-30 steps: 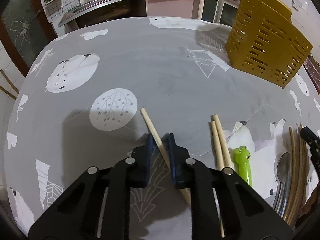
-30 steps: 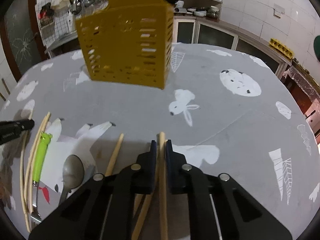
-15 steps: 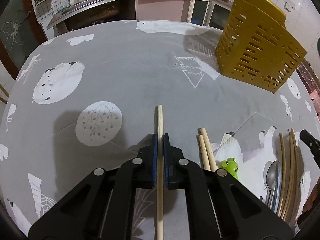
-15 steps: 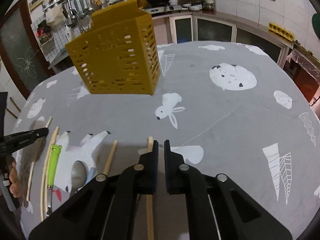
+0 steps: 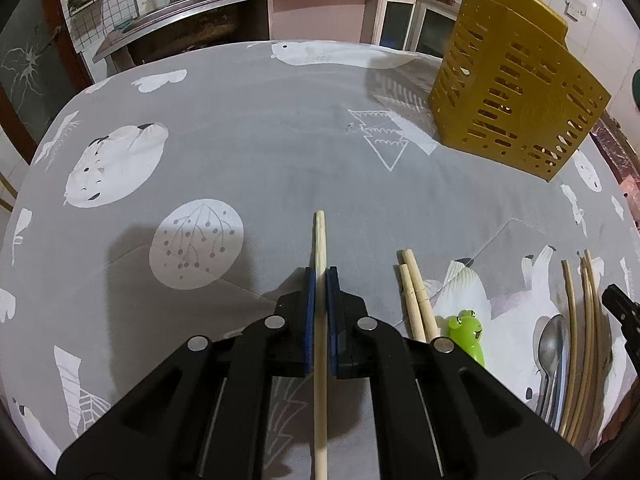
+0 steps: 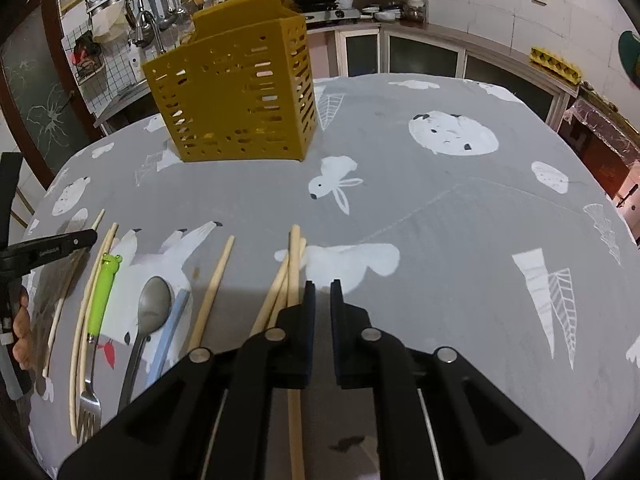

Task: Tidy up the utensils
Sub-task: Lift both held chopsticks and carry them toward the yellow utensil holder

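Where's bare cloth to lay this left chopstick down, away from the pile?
Bare cloth lies ahead of the left gripper, between the berry circle print and the yellow caddy. It is crowded to the right: paired chopsticks, frog-handled fork, spoon.

Kitchen interior, white tiled walls (image 6: pixel 480 4). Steel counter with sink (image 5: pixel 192 4) and glass-fronted cabinets (image 6: pixel 424 56) behind; wire grid rack (image 6: pixel 120 12) holds hanging ladles. Tabletop (image 5: pixel 260 128) under grey animal-print cloth.
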A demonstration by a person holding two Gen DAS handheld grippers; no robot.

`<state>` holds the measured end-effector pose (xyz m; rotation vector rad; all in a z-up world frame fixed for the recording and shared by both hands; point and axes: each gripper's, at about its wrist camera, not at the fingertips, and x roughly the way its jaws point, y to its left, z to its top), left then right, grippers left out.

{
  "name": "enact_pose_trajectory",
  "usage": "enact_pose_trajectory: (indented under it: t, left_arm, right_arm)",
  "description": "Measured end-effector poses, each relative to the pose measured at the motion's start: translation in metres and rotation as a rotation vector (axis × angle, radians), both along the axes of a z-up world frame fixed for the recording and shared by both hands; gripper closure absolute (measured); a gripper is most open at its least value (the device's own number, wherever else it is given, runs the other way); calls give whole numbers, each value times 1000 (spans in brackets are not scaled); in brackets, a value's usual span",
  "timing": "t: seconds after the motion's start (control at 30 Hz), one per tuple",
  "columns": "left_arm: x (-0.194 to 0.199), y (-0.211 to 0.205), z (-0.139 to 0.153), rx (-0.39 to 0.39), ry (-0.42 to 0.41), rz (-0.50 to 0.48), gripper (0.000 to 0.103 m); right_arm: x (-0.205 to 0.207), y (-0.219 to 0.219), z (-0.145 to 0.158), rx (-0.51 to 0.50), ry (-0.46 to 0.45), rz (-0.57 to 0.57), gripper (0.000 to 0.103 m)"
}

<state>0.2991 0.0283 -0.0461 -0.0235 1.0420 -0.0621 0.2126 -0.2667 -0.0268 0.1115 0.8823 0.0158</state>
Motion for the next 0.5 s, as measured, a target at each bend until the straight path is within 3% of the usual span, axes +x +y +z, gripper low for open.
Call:
enact_pose_trajectory:
  t: [0.03,0.07,0.17,0.23,0.3,0.4,0.5]
  left_arm:
    - [-1,0,0,0,-3,-2,99]
    - [-1,0,0,0,-6,-3,99]
    - [-2,-1,-1,11,-13,-7,99]
    - [-3,-2,-1,15,-16,-8,99]
    - [-3,-1,-1,11,-18,-9,99]
    - [-4,0,-1,10,-18,-10,99]
    - [-3,-1,-1,9,-17,-10,99]
  right_arm:
    - [-2,-1,1,-1,-5,-1,55]
    - [-5,0,4,-9,-22,-6,50]
    - [-8,5,6,-64,-40,-9,52]
    - [-7,5,2,-71,-13,-9,59]
    - [-8,5,-2,-59,9,-3,60]
    - [-10,8,-10,-112,29,-12,66]
    - [-5,2,-11,-110,36,-42,66]
